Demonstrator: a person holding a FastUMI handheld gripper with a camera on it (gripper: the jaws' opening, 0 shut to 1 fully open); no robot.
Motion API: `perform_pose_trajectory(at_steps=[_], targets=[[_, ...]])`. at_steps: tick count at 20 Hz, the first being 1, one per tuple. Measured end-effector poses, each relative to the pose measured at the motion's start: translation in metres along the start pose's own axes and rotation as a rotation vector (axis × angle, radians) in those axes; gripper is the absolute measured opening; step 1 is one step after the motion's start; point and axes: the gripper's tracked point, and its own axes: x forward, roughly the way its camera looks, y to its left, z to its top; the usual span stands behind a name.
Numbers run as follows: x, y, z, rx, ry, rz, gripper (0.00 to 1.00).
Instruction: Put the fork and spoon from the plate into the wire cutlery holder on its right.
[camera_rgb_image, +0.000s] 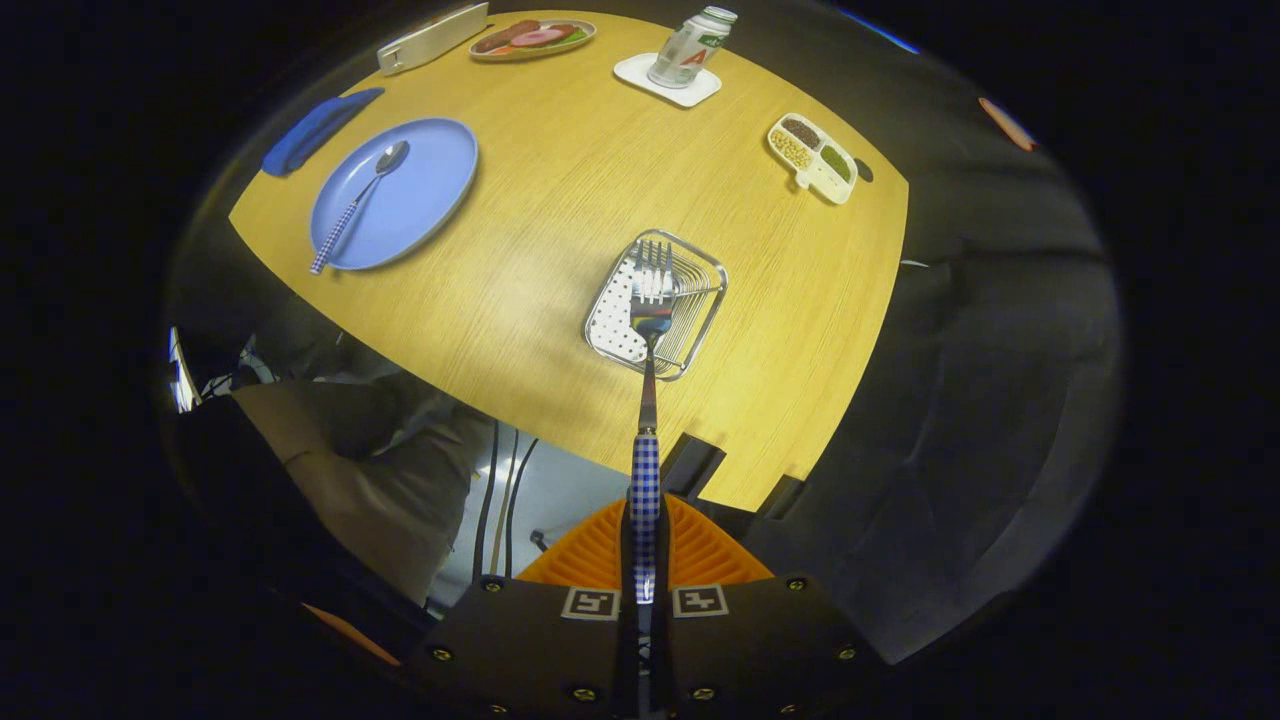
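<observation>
- While the gripper (645, 560) hangs high over the near table edge, its two fingers are clenched on the checked handle of the fork (648, 400), one finger pressing each side.
- Fork runs straight ahead from the fingers toward 12 o'clock, tines (653, 270) farthest out, seen over the wire cutlery holder (700, 310); can't tell if tines touch the wires or hover above.
- Wire cutlery holder: silver, rectangular, sits on the wooden table (560, 200) just ahead of the fingers, a white dotted panel (615, 315) along its 9 o'clock side.
- Spoon (357, 205) lies on the blue plate (430, 190), bowl end toward 1 o'clock, checked handle toward 7 o'clock with its tip hanging over the plate rim.
- Blue plate is at about 10 o'clock from the holder, well apart from it.
- Folded blue cloth (320, 130) near the plate's 10 o'clock side, at the table edge.
- Far side of table, 12 o'clock from the plate: oval dish with food (533, 39), a white flat object (432, 38) beside it at 9 o'clock.
- Bottle (692, 48) upright on a white square coaster (668, 82), 12 o'clock from the holder.
- White divided tray (812, 158) with beans or grains in its compartments, about 1 o'clock from the holder.
- A person's leg in tan trousers (370, 470) shows below the table edge at 8 o'clock from the fingers.
</observation>
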Motion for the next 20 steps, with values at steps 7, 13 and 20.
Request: perform_pose_trajectory(at_steps=[7,13,20], targets=[[0.02,-0.012,0.012,-0.088,0.116,-0.022,0.05],[0.039,-0.016,0.017,-0.159,0.241,-0.003,0.05],[0.056,-0.023,0.025,-0.167,0.31,0.004,0.05]])
